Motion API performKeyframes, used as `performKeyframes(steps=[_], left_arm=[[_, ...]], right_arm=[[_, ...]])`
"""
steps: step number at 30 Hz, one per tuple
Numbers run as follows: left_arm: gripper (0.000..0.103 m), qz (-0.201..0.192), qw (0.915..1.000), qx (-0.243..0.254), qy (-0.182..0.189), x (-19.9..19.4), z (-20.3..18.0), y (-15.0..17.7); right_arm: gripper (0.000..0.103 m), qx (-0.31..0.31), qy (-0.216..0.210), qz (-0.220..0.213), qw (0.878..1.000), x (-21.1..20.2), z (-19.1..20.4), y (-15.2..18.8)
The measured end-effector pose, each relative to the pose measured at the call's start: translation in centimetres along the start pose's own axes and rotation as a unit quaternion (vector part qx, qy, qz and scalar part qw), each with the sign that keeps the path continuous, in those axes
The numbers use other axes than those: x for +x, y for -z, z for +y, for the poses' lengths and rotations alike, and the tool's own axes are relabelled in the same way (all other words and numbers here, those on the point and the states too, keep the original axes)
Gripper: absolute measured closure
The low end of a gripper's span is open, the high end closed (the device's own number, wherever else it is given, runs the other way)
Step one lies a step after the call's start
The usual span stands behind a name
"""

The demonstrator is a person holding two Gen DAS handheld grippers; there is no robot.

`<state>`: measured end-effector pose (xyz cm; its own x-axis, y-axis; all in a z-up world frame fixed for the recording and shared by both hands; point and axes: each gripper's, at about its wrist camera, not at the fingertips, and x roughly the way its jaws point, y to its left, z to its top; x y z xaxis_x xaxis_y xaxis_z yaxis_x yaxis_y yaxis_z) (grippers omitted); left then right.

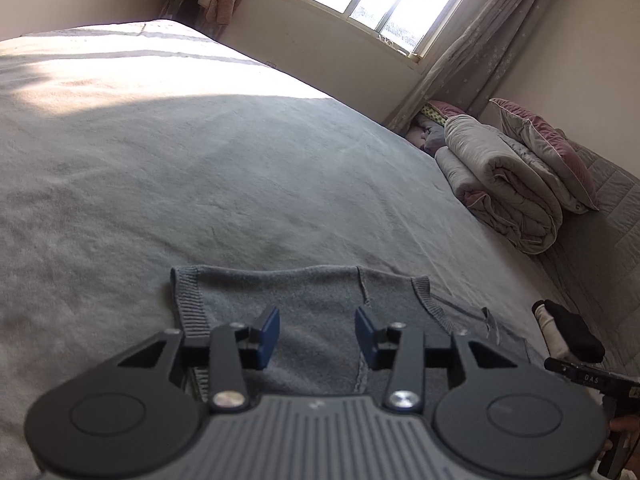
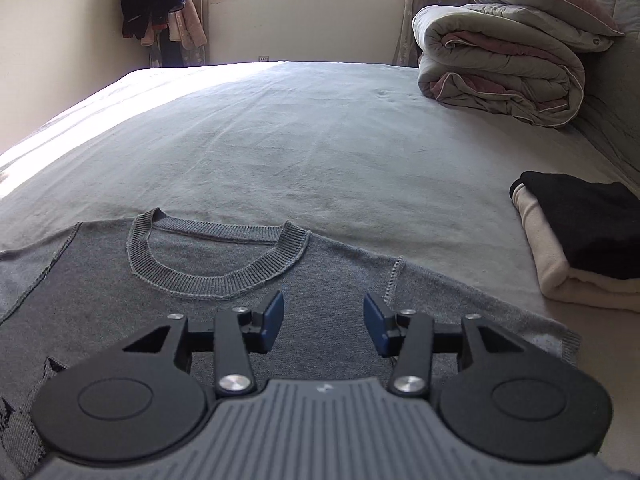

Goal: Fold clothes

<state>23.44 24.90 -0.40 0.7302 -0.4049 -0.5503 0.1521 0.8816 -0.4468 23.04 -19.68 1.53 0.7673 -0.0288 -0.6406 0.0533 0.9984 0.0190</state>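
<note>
The soft, limp grey knitted sweater (image 2: 224, 304) lies flat on the grey-sheeted bed (image 2: 320, 152), collar toward twelve o'clock, and will probably sag unless pinched at hem or shoulder seams by the left gripper (image 1: 317, 334) and right gripper (image 2: 323, 322), both part-open and empty.

A grey knitted sweater (image 2: 224, 312) lies flat on the bed, spread out beneath and ahead of the right claw (image 2: 323, 322). Its ribbed round collar (image 2: 218, 270) sits just ahead of that claw and to its left, opening towards the far side of the bed. A seamed shoulder runs past the claw's right. Under the left claw (image 1: 317, 336), a ribbed cuff edge (image 1: 188, 304) lies ahead to the left.
</note>
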Motion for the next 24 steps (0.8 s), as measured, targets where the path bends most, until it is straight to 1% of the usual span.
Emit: performKeyframes(steps=[3, 6, 9, 13, 17, 24], left_arm=[[0.060, 0.022, 0.9996, 0.013, -0.011, -1.8, -1.8, 1.7], [0.060, 0.044, 0.9987, 0.006, -0.026, -3.6, -2.5, 3.7], [0.060, 0.058, 0.9977, 0.002, -0.035, -5.6, -2.9, 5.4], [0.060, 0.076, 0.9963, -0.010, -0.038, -8.0, -3.2, 7.2], [0.060, 0.084, 0.9953, -0.016, -0.046, -10.8, -3.8, 8.8], [0.060, 0.094, 0.9949, -0.021, -0.030, -14.4, -4.2, 12.3]], right_arm=[[0.054, 0.003, -0.011, 0.001, 1.000, -2.3, -0.2, 1.3], [0.054, 0.000, -0.024, -0.001, 1.000, -4.6, 0.0, 2.5], [0.054, -0.006, -0.036, 0.000, 0.999, -6.5, 0.5, 3.8], [0.054, -0.015, -0.046, -0.001, 0.999, -9.2, 1.5, 5.5], [0.054, -0.020, -0.059, -0.004, 0.998, -11.8, 2.7, 7.3], [0.054, -0.016, -0.099, -0.009, 0.995, -15.6, 5.5, 10.3]])
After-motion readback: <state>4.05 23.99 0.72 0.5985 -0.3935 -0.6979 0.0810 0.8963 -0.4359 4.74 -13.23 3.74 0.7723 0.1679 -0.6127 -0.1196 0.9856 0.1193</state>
